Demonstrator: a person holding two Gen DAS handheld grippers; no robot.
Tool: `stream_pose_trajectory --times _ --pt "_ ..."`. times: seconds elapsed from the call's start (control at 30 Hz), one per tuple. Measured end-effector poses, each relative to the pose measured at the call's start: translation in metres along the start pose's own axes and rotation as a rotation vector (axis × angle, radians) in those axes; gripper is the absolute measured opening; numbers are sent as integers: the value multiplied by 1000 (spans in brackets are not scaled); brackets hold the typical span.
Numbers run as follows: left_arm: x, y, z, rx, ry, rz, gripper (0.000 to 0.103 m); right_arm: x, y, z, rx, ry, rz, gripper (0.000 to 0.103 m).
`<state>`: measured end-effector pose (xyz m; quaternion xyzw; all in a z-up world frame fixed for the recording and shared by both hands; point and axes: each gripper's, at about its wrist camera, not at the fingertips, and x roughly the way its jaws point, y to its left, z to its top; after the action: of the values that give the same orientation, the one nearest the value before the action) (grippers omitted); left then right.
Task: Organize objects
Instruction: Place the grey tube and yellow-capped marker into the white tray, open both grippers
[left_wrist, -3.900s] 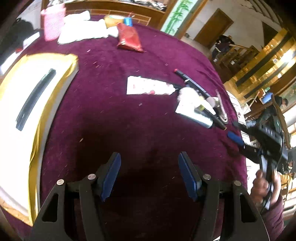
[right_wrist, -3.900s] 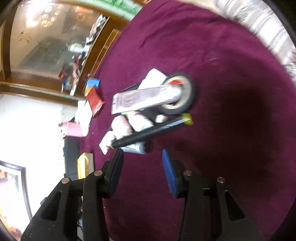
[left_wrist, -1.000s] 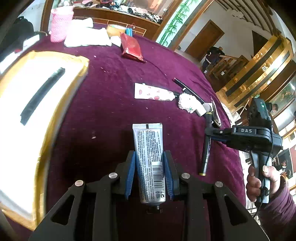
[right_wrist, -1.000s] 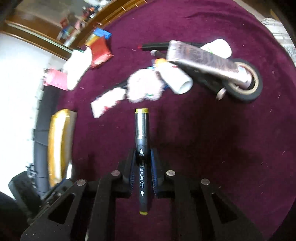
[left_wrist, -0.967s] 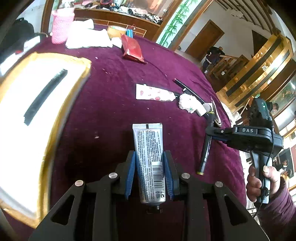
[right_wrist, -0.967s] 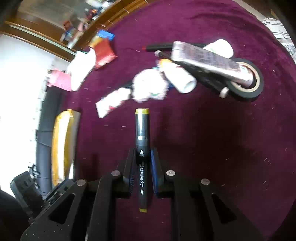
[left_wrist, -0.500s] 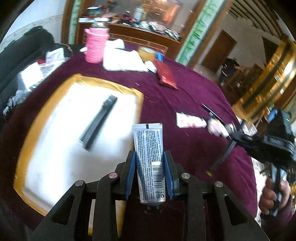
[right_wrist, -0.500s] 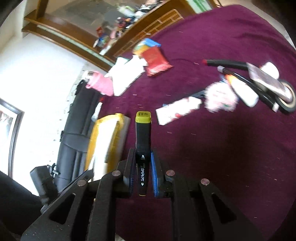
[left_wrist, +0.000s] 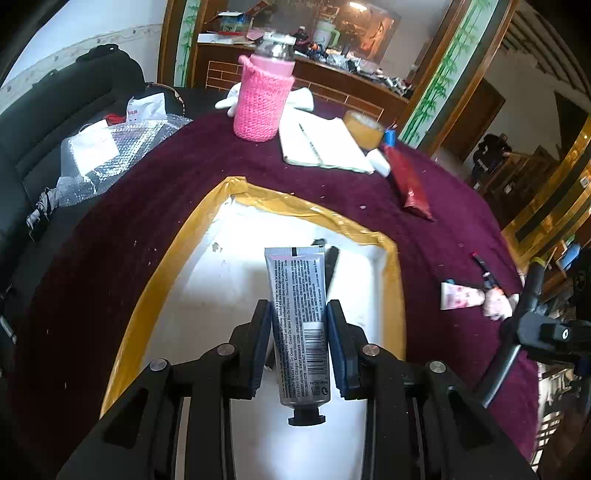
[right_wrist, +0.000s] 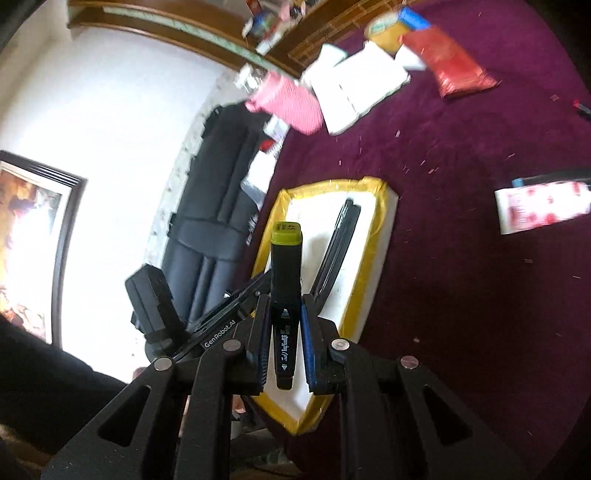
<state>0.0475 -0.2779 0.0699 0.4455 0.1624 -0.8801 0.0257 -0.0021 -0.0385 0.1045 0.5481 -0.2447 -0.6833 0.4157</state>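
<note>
My left gripper (left_wrist: 299, 310) is shut on a silver tube with a black cap (left_wrist: 295, 280) and holds it above the white tray with a yellow rim (left_wrist: 295, 205). A black comb (left_wrist: 331, 266) lies in the tray, partly hidden behind the tube. My right gripper (right_wrist: 284, 306) is shut on a black marker with a yellow-green cap (right_wrist: 286, 280), which points at the tray (right_wrist: 373, 254) and the comb (right_wrist: 340, 236). In the left wrist view the right gripper (left_wrist: 524, 321) with its marker is at the right edge, over the purple cloth.
A pink knitted bottle cover (left_wrist: 264, 99), an open notebook (left_wrist: 321, 146), a roll of tape (left_wrist: 364, 129) and a red packet (left_wrist: 410, 184) lie behind the tray. A pink-and-white tube (left_wrist: 461, 297) and a fluffy ball (left_wrist: 496, 302) lie to its right. A black sofa (left_wrist: 55, 122) borders the table on the left.
Both grippers, open and empty at first, now carry the tube and the marker. Over the last second they swung left from the pile to the tray.
</note>
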Motion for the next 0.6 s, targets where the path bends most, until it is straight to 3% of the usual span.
stream_pose_trajectory --times 0.27,0.4,0.6 --pt "43 4 14 47 43 36 25 72 -19 27 16 67 -173 13" --pt "62 1 19 95 71 59 25 86 -30 40 48 69 -222 13" --pt "75 3 26 107 90 60 25 105 -21 57 -11 63 -337 13"
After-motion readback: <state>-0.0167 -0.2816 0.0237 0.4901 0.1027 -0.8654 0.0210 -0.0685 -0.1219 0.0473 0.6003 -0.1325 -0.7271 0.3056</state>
